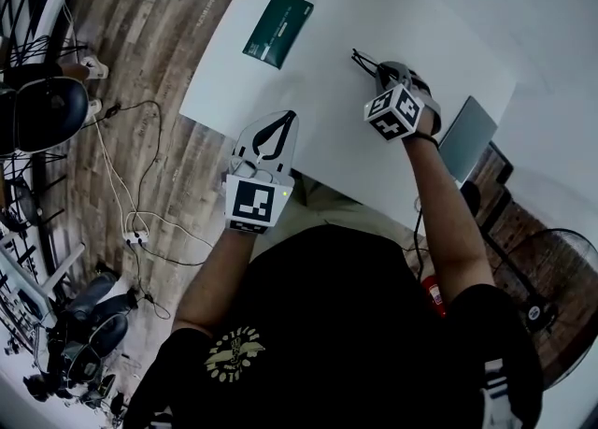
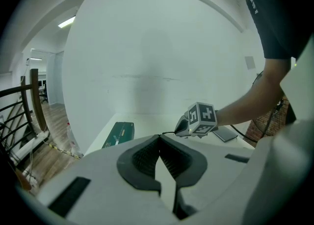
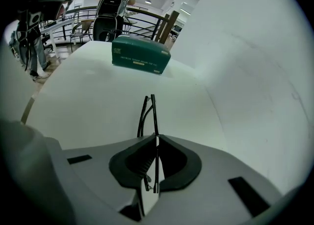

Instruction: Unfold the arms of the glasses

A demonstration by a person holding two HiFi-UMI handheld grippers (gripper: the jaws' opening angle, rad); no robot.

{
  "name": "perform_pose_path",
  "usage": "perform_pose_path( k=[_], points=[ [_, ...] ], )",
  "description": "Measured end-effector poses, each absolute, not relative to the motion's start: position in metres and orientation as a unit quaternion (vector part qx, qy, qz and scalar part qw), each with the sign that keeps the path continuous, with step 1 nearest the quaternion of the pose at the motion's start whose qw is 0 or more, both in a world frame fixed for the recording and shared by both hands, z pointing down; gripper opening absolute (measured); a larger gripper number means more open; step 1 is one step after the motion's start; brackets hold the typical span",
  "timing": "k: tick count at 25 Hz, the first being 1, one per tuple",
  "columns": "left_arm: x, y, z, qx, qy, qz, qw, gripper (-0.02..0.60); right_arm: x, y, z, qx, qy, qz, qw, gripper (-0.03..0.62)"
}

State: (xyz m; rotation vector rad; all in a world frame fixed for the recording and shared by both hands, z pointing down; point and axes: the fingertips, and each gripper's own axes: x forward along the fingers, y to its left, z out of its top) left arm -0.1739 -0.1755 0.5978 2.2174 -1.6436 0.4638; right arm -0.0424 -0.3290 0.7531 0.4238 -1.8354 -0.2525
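R. gripper (image 3: 156, 137): jaws clamped on thin black glasses (image 3: 147, 113), frame edge-on btwn pads, far end sticking out past tips, over white table (image 1: 374, 7). L. gripper (image 2: 159, 137): jaws together, nothing btwn, at table's near edge, well apart from glasses. Also: green box (image 1: 278, 28), flat on table, beyond both grippers.

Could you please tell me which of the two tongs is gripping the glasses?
The right tongs: they are clamped on the thin black glasses, which stick out past their tips. The left tongs are shut with nothing between them.
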Motion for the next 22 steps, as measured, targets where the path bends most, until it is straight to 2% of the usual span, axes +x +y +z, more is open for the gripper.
perform_pose_path(
  k=[13,22],
  points=[
    [-0.173,-0.168,0.567,0.784,-0.580,0.156,0.158,0.008,-0.038,-0.321,0.686,0.262,-0.849,0.018,0.459,0.018],
    [-0.168,-0.153,0.554,0.790,-0.573,0.136,0.170,0.008,-0.030,-0.301,0.649,0.294,-0.871,0.063,0.388,0.018]
  ],
)
